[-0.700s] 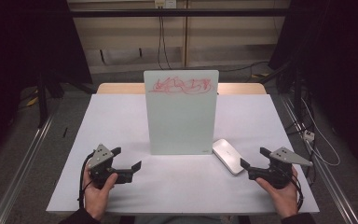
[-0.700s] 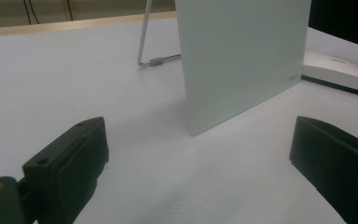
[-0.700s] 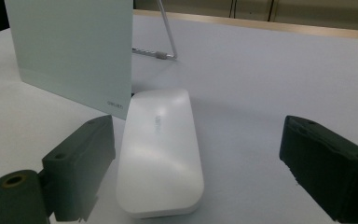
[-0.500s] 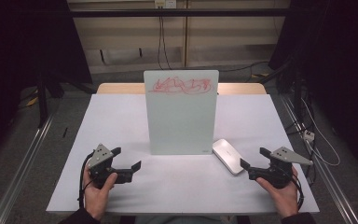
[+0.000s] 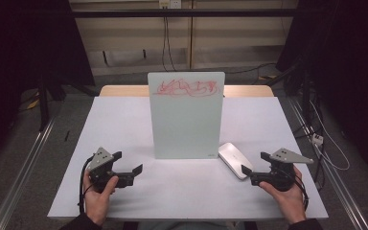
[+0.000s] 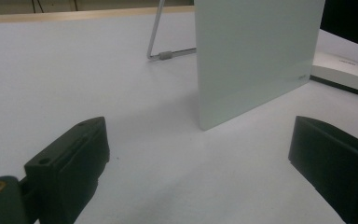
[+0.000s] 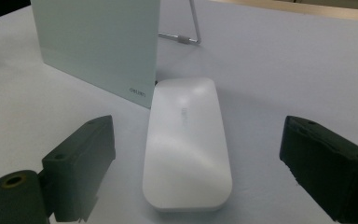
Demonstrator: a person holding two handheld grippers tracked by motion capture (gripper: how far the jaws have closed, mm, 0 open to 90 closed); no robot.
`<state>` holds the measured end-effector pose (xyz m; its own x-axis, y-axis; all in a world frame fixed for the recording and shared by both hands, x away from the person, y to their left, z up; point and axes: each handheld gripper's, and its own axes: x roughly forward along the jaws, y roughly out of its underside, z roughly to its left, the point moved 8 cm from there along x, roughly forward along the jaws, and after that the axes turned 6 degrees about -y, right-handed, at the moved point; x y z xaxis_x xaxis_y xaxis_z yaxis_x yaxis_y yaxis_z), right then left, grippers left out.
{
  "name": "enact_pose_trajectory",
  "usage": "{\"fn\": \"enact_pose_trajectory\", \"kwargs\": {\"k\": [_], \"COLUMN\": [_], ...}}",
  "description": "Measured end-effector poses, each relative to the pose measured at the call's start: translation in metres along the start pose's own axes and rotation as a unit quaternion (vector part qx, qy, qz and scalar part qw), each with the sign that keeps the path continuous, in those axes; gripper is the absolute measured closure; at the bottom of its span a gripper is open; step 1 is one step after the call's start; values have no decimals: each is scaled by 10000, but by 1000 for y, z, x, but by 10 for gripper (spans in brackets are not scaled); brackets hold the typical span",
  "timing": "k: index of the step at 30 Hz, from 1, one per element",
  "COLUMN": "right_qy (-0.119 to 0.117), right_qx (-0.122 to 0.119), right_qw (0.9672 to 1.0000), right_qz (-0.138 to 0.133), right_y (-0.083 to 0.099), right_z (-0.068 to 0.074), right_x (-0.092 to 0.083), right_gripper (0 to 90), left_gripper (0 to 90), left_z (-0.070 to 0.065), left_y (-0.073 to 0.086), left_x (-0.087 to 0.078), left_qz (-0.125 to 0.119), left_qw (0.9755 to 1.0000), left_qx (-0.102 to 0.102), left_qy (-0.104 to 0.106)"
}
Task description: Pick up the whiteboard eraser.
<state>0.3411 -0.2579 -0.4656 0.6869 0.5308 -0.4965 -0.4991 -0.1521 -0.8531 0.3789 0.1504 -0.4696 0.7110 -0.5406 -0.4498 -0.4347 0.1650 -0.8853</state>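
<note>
Near the front-left corner of the worktop (image 5: 124,120), the left gripper (image 5: 127,165) sits in the person's left hand (image 5: 97,194), low over the pale surface. Its two black jaws stand wide apart with only bare worktop between them, as the left gripper view shows, and they point toward the middle of the table.

At the centre of the worktop stands one whiteboard (image 5: 188,115), upright and leaning slightly back on a single wire stand (image 6: 161,44) that shows behind it. One patch of red scribble (image 5: 186,87) runs across its top edge; the rest of the panel is plain pale green. A small grey brand mark sits in its lower corner on the side toward the eraser.

Just beside the board's lower right corner lies one white eraser (image 5: 235,160), a flat, rounded oblong resting on the worktop at a slant, its near end toward the front-right corner. In the right gripper view its far end (image 7: 184,135) lies close to the board's bottom edge; whether the two touch cannot be told.

Near the front-right corner, the right gripper (image 5: 255,167) is held in the person's right hand (image 5: 287,194). Its two jaws are spread wide and aimed at the eraser, whose near end lies just ahead of them and between their lines, with neither pad touching it.
</note>
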Motion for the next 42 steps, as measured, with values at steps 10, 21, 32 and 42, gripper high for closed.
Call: {"fn": "enact_pose_trajectory", "kwargs": {"k": [10, 21, 32, 42], "right_qy": [42, 1, 1, -14], "right_qx": [-115, -244, -242, -197], "right_qw": [9992, 9948, 9900, 9872], "right_qz": [380, 990, 1390, 1585], "right_y": [-16, -19, -16, -9], "right_z": [2, 2, 2, 5], "right_x": [15, 38, 54, 61], "right_gripper": [127, 205, 249, 270], "left_gripper": [49, 49, 49, 49], "left_z": [-5, -4, -3, -4], "left_y": [2, 3, 4, 4], "left_x": [1, 2, 2, 2], "left_qz": [67, 96, 142, 137], "left_qw": [9999, 9999, 9998, 9999], "left_qx": [105, 71, 103, 57], "left_qy": [47, 38, 48, 52]}}
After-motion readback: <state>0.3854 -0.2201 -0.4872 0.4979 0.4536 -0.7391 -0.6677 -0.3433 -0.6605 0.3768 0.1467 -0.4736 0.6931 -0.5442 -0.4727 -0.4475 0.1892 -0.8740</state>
